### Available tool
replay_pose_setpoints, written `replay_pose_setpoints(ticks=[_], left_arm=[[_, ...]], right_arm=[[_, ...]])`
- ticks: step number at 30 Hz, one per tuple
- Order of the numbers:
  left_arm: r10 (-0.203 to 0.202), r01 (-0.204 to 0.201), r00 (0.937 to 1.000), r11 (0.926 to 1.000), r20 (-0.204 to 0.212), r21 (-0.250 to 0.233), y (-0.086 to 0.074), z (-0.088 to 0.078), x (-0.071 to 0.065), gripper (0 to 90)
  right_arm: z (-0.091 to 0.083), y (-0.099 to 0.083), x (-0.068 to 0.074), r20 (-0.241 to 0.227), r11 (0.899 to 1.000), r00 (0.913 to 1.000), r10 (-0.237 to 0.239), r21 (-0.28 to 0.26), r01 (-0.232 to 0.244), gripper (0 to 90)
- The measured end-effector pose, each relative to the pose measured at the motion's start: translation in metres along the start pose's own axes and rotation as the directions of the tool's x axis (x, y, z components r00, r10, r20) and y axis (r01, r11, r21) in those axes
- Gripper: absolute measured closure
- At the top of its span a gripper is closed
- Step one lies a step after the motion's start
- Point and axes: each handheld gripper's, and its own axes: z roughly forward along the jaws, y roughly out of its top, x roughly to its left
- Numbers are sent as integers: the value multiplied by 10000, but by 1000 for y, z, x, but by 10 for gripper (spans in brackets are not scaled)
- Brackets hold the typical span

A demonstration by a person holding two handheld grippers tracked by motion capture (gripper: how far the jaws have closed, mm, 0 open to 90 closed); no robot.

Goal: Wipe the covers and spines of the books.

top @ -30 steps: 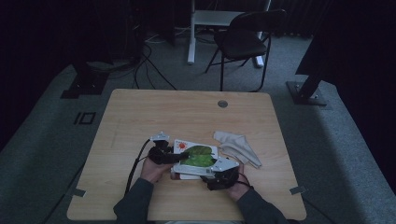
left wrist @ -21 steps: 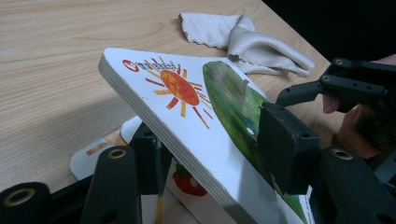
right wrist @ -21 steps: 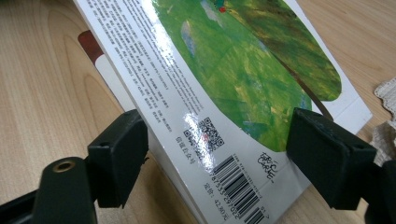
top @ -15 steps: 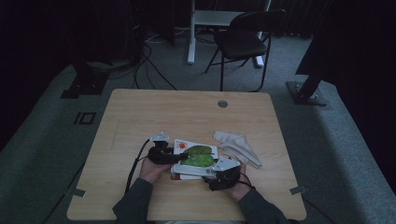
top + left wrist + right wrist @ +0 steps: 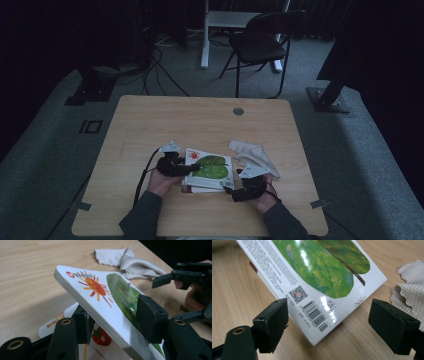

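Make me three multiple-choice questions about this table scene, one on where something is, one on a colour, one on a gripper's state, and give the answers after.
1. Where does the cloth lie relative to the top book?
A. Beyond its right edge, on the table
B. Under it
C. On the chair

2. What colour is the big leaf shape on the top book's cover?
A. Blue
B. Green
C. Purple

3. How does the left gripper stand to the top book?
A. Far away from it
B. Resting flat on the cloth
C. One jaw under the raised book, one on its cover

Answers:
1. A: the high view shows the cloth on the table to the book's right.
2. B: the right gripper view shows a glossy green leaf.
3. C: the left gripper view shows the book tilted up between its jaws, which have just been closing; the right gripper stands open short of the book's corner.
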Motion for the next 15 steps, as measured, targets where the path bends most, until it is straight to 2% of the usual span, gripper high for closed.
replay_pose_setpoints(ticks=[4,8,15], left_arm=[[187,-187,9998,9998,-16,-33,0,-2,-1,520],[432,-432,9990,9991,-67,-51,0,-6,-2,523],[731,-732,9973,9973,-66,-106,0,-8,-4,530]], right_arm=[[0,0,-5,2,9994,9994,345,-31,-345,162],[2,-1,-8,138,9990,9989,449,51,-450,163],[4,2,-10,-76,9971,9971,759,-86,-759,162]])
